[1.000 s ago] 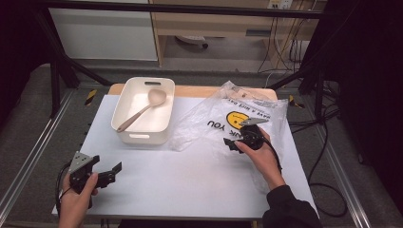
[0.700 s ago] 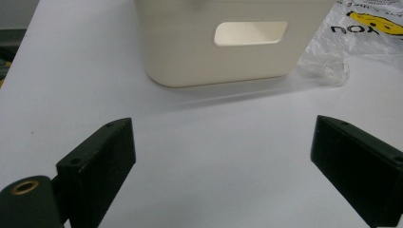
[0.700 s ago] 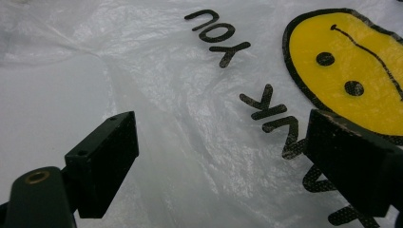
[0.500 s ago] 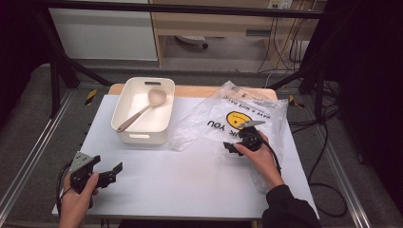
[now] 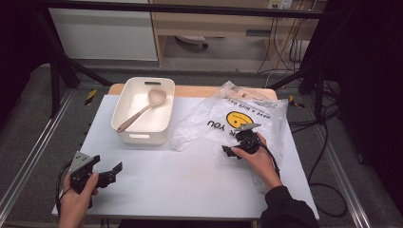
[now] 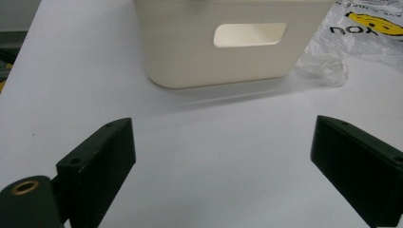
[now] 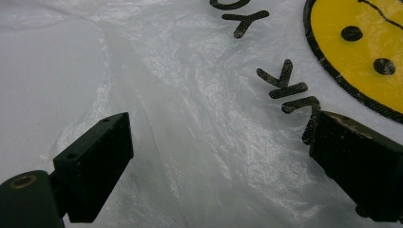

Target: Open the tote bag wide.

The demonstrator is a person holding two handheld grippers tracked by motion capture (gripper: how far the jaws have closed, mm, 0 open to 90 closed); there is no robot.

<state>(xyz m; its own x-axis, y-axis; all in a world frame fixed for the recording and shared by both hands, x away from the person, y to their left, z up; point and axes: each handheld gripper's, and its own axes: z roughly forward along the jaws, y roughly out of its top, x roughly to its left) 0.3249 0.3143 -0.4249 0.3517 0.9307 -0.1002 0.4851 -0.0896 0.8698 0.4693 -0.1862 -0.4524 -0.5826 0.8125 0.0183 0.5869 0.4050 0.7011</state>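
Thin crinkled glossy plastic bag (image 7: 204, 123); smooth matt cream plastic bin (image 6: 223, 42); wooden spoon (image 5: 142, 108).

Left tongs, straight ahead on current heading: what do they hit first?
Most likely the cream bin: its near wall with the handle slot sits dead ahead of the open left tongs, with bare white table between. The gap's depth is hard to judge.

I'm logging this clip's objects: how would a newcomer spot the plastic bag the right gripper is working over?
Start at the white table, then look right of the cream bin. The plastic bag lies crumpled and see-through there, under the open right gripper. Its yellow smiley face and black lettering set it apart.
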